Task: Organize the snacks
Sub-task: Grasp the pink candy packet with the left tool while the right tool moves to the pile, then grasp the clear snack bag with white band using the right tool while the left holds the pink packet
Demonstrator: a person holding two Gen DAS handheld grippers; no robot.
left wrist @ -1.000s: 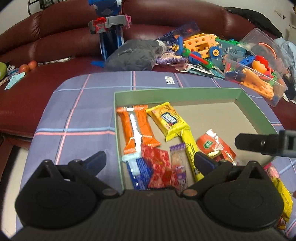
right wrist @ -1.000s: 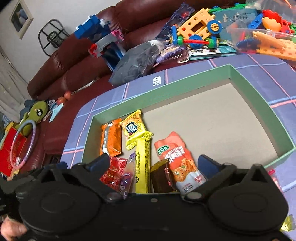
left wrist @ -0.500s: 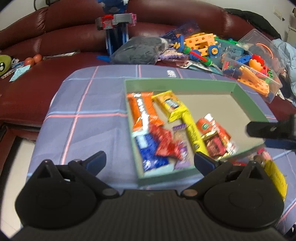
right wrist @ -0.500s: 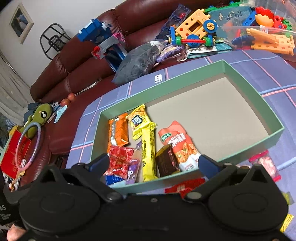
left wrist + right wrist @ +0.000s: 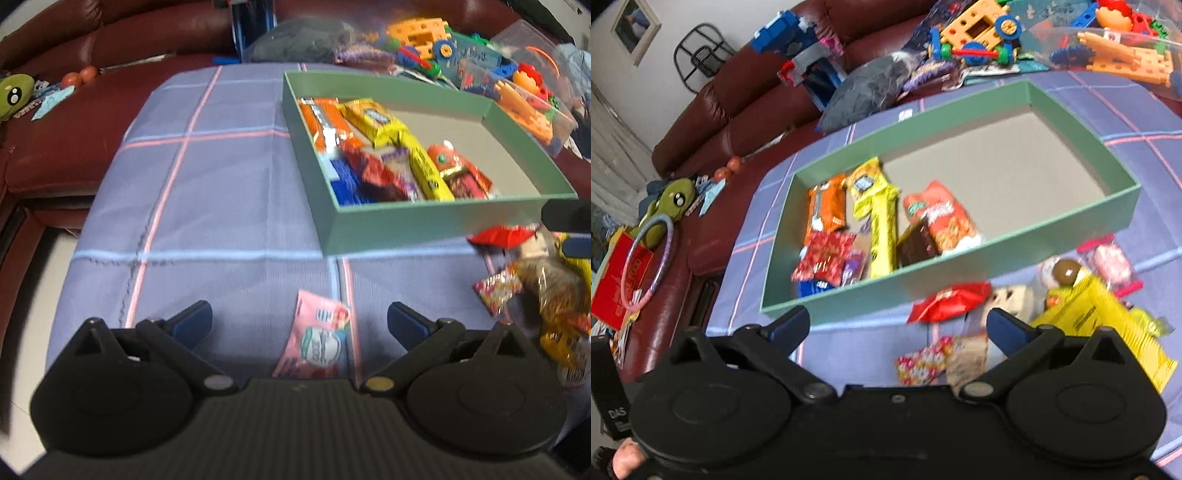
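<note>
Left tool (image 5: 298,321) released, jaws wide apart, above a pink packet (image 5: 319,341) lying on the checked cloth (image 5: 207,206) of the tabletop. Right tool (image 5: 898,326) likewise released, holding nothing, over loose snacks: a red packet (image 5: 947,301), a yellow bag (image 5: 1104,325) and a patterned sachet (image 5: 923,360), all outside the green box (image 5: 1004,251), near its front wall. Inside the box, at its left end, lie an orange bar (image 5: 827,210), 2 yellow packets (image 5: 877,212) and other wrappers. Sofa (image 5: 738,107) with toys behind.
</note>
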